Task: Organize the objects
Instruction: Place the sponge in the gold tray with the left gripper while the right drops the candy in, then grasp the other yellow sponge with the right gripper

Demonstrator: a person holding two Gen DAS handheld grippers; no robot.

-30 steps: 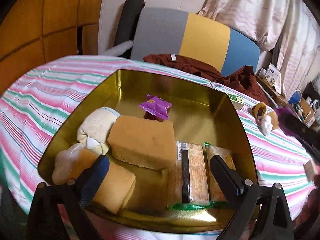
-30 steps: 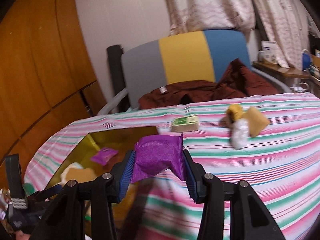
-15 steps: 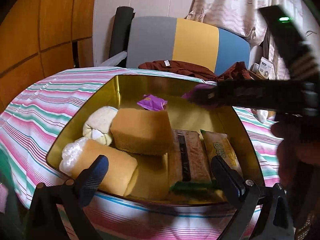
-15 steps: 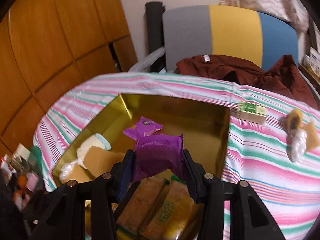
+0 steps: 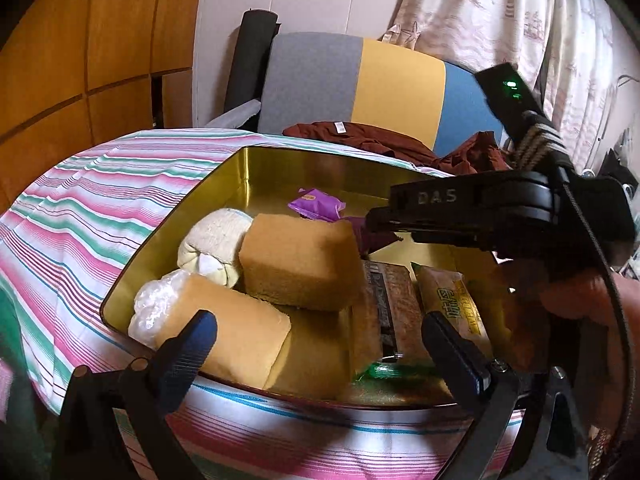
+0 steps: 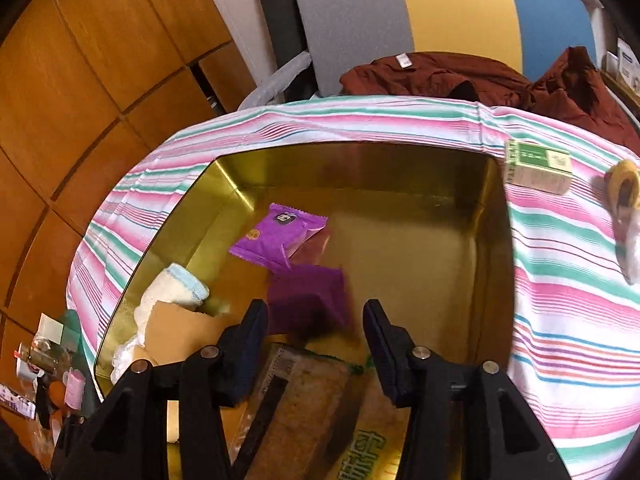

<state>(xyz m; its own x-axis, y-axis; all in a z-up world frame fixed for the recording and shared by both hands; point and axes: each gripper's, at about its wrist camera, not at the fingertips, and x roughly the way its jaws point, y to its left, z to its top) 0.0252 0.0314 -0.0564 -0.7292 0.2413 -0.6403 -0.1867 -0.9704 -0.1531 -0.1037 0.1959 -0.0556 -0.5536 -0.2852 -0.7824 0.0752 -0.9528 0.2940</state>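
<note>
Striped cloth [image 6: 560, 300] bears a tin [image 6: 496, 216] mostly filled; ahead of the spread, unladen right claw [image 6: 316, 336] a purple packet [image 6: 308, 300] is loose inside, the box [image 6: 536, 166] and wrapped bits [image 6: 624, 216] beyond its right finger remain out, while the left claw [image 5: 320, 344] gapes idle.

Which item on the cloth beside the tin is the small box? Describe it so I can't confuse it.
Start at the gold tin on the striped tablecloth. Just outside its far right corner, seen from the right wrist, lies a small cardboard box on its side. It is straight-edged, with a green-and-white printed label, unlike the lumpy yellow wrapped snacks further right.
</note>
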